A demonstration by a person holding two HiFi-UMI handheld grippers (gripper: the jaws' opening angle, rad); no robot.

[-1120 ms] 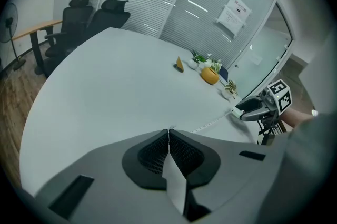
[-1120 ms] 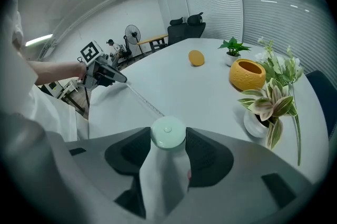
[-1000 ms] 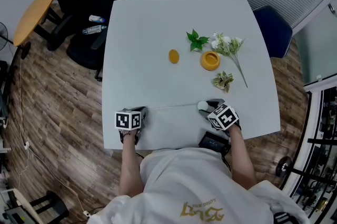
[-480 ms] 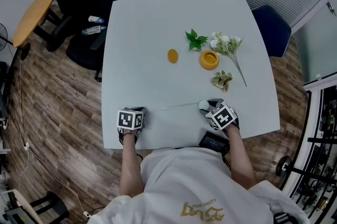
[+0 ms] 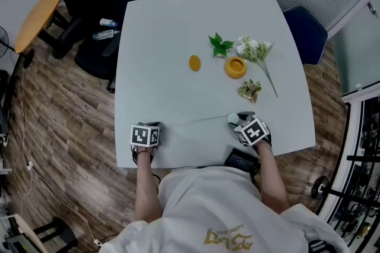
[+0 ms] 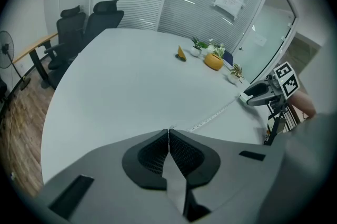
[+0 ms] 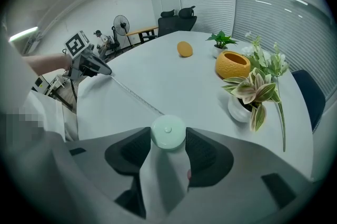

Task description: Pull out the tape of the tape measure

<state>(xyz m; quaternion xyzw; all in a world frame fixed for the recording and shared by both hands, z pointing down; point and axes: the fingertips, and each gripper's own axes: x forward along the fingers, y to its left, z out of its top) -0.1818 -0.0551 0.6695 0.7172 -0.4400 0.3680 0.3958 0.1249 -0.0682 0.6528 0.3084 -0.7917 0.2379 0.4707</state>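
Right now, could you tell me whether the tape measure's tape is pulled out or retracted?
Pulled out: the tape stretches across the table from the case in the right claw to the left claw.

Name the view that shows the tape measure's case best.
The right gripper view: the case sits close up, gripped between the jaws. The head view shows only a small pale part of it beside the marker cube; the left gripper view shows it far off and tiny.

An orange pot [image 5: 236,68] stands near a green sprig [image 5: 220,43], white flowers [image 5: 256,50] and a small plant [image 5: 250,91].
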